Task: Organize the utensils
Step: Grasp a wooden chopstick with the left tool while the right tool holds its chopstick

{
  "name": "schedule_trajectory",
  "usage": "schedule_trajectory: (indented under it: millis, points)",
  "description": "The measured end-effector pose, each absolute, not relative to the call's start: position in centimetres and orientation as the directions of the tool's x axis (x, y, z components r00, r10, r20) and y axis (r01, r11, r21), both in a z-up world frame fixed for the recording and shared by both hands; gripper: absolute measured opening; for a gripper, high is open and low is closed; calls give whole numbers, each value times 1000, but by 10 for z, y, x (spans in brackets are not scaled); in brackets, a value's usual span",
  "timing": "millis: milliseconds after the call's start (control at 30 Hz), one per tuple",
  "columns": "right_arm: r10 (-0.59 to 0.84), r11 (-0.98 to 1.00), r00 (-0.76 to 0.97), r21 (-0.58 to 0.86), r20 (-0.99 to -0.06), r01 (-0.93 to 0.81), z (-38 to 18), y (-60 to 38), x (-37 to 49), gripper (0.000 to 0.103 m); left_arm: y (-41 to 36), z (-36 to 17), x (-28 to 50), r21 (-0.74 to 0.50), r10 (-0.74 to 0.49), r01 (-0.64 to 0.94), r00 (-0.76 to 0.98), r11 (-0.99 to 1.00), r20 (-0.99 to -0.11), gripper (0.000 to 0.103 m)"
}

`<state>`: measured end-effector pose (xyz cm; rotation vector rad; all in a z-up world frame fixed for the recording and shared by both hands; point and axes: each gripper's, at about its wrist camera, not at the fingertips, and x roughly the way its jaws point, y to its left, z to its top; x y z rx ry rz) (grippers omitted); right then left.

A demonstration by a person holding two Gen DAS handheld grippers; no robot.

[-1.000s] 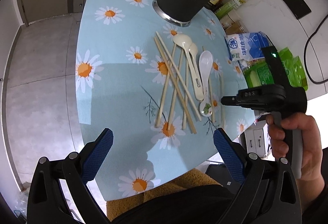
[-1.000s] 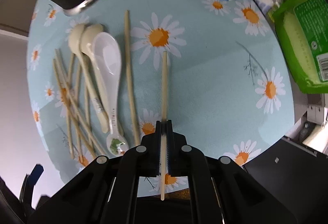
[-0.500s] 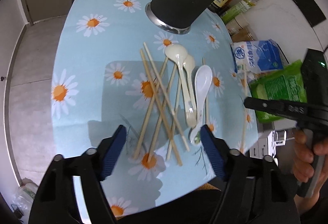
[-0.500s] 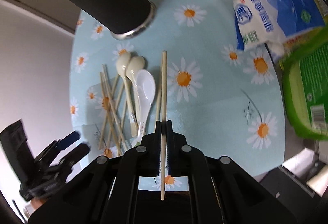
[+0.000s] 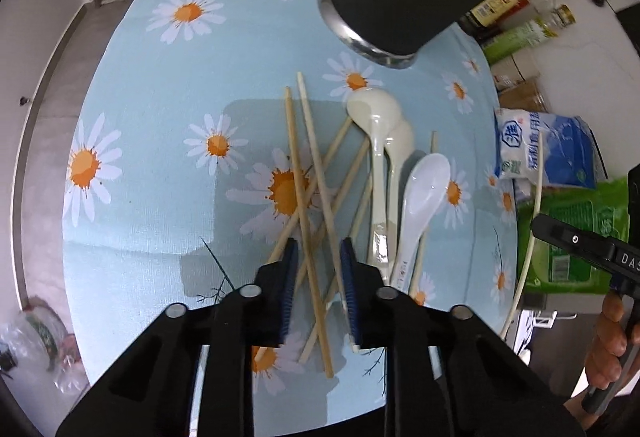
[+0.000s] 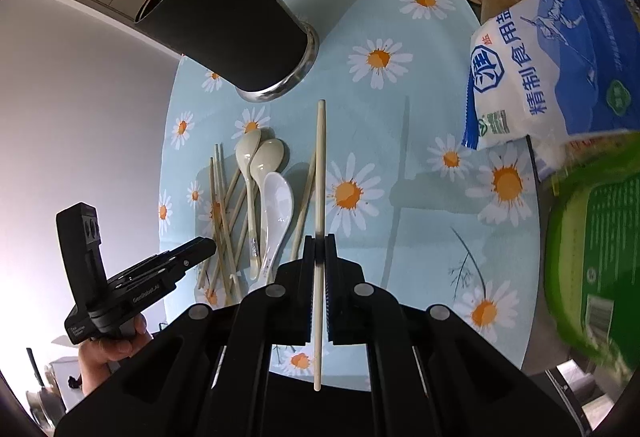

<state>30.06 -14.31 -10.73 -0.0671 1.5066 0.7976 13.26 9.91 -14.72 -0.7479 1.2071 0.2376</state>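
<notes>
Bamboo chopstick (image 6: 320, 173), single: clamped between the closed right tongs (image 6: 319, 257), gripped low on its shaft, tip pointing ahead. Changed in the last second: it was low over the table (image 5: 160, 157) beside the spoons and is now raised well clear, with the black utensil holder (image 6: 228, 25) closer ahead. Judged a carry toward the holder; the insertion is not yet made.

Left tongs (image 5: 319, 277): a second ago wide open and high, now lowered over the near ends of the loose chopsticks (image 5: 308, 197) and narrowed to a small gap with two or three sticks between the pads. Whether the pads touch any stick cannot be told. Judged a second pickup begun while the first is in transit.

Remaining on table: crossed pile of chopsticks; two cream spoons (image 5: 380, 141) overlapping; one white spoon (image 5: 420, 205) just beside them; one further chopstick partly under the spoons.

Surroundings: salt bag (image 6: 552, 65), green packet (image 6: 600, 237), jars and sauce bottles (image 5: 516, 13) behind the holder.

Obstructions: the sticks overlap, so the left tongs may lift several or drag neighbours. The holder's mouth is high and faces away from the right tongs.
</notes>
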Motion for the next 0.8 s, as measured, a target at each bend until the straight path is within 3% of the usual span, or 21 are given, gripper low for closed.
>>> schedule_trajectory:
  millis: [133, 433, 800]
  points:
    - [430, 738, -151, 443, -890, -509, -111, -143, 306, 6, 98, -151, 135, -366, -195, -568, 339, 737, -920, 17]
    - [436, 725, -153, 447, -887, -524, -112, -144, 312, 6, 97, -162, 138, -355, -200, -597, 311, 719, -929, 6]
    - [440, 709, -158, 450, -884, -543, -116, -145, 310, 6, 98, -162, 137, -368, -197, -595, 333, 715, -922, 4]
